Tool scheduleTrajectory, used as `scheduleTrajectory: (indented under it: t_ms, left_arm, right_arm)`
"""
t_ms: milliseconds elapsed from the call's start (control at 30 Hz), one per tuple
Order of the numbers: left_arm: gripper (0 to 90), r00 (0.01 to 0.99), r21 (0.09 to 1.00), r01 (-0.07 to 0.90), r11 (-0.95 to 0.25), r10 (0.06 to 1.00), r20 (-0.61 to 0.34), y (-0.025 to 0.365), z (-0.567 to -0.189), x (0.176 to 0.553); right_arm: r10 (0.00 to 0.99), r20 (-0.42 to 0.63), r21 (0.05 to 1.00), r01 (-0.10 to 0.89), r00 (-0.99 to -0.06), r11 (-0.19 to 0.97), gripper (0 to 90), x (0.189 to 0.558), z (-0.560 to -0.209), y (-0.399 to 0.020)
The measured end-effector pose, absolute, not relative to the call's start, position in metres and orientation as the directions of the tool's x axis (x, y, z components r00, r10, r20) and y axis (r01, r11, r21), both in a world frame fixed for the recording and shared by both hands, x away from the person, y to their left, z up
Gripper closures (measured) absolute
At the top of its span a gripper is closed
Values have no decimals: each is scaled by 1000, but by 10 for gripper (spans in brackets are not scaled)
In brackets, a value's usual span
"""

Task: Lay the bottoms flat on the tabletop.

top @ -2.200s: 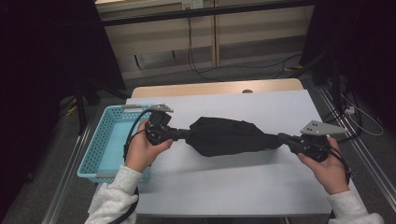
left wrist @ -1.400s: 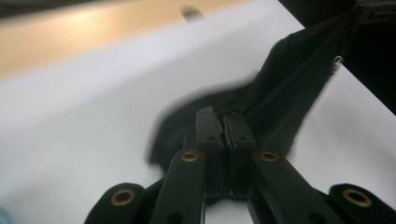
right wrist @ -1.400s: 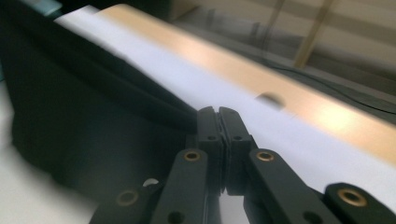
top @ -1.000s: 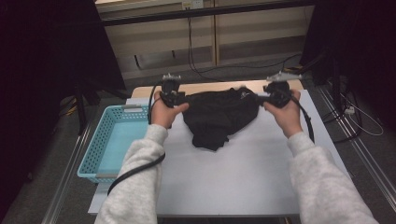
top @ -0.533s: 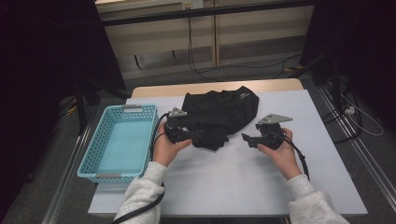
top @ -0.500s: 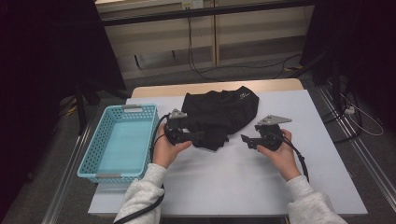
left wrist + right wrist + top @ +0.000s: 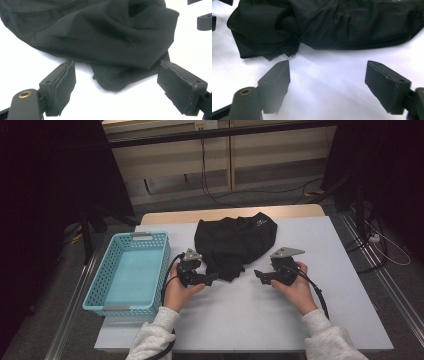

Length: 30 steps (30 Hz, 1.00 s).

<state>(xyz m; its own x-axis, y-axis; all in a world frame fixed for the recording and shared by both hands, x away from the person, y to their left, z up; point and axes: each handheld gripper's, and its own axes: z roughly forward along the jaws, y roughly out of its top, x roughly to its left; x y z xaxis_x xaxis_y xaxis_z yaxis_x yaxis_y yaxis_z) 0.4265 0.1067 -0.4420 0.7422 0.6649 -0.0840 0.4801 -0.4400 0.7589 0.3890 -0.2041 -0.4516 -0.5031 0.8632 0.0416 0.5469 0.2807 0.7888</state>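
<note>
The black garment point(image 7: 235, 245) lies bunched on the far middle of the white worktop point(image 7: 260, 320), folded roughly once, so I judge the folding started but unfinished, and the blue basket point(image 7: 131, 270) beside it holds nothing. My left tool point(image 7: 212, 279) sits just short of the cloth's near corner, jaws wide with nothing between them. My right tool point(image 7: 257, 275) has just been opening, its jaws apart over bare worktop near the hem.
</note>
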Motion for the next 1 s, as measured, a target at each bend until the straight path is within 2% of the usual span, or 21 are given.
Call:
scheduleTrajectory:
  t_ms: [233,567,667,767,933,1000]
  left_arm:
    - [156,754,758,489,-431,646,-120,105,-438,421]
    - [150,753,760,489,-428,647,-120,105,-437,417]
    - [151,756,761,484,-432,645,-114,105,-438,416]
    - [151,757,760,482,-435,645,-111,106,-437,413]
    - [153,750,753,497,-432,651,-122,109,-441,410]
    - [152,749,751,497,-435,652,-117,110,-442,409]
  right_arm:
    - [845,-4,771,537,-535,344,202,391,-459,-192]
    - [815,43,764,545,-577,346,391,396,-461,-174]
    - [795,3,749,528,-607,400,438,399,-463,-163]
    - [802,-1,756,525,-597,392,488,405,-464,-157]
    - [803,10,756,529,-596,384,607,412,-464,-152]
    - [810,13,759,533,-587,374,680,415,-465,-150]
